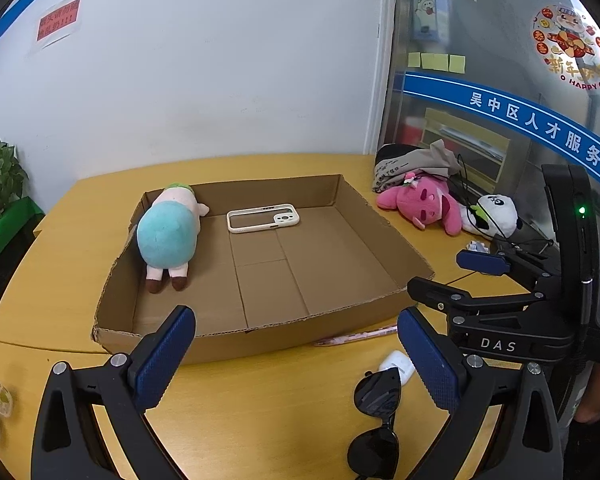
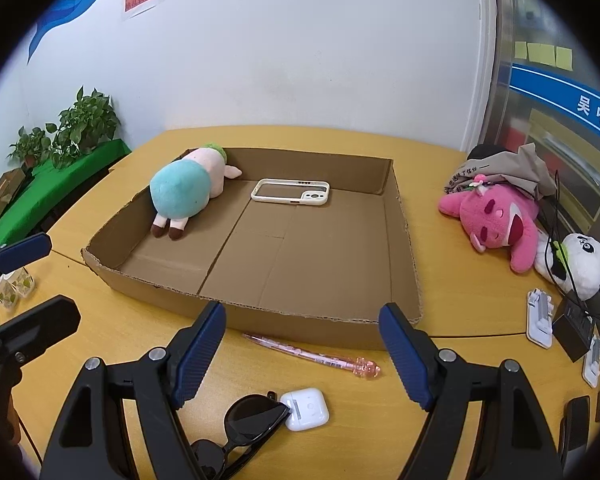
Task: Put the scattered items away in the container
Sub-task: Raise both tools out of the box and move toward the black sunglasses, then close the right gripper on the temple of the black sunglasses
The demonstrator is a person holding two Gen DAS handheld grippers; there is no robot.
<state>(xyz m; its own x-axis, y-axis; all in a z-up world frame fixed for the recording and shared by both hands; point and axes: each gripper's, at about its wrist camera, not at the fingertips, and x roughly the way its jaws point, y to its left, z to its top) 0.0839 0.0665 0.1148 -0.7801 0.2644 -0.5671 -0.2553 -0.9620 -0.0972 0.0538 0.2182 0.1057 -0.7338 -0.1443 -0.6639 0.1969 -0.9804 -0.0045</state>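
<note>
Right wrist view: pink pen (image 2: 312, 355) and earbud case (image 2: 305, 408) between the spread, empty right claw (image 2: 300, 356).

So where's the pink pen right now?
The pink pen lies on the yellow table just outside the cardboard box's near wall, in the right wrist view. The white earbud case and the sunglasses sit closer to the camera.

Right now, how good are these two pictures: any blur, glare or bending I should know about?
Left wrist view: sharp overall, black fisheye corners, the table edge bows, and the glass partition at right reflects the room. Right wrist view: also sharp, evenly lit, the cardboard box walls curve, and soft shadows sit under the sunglasses.
</note>
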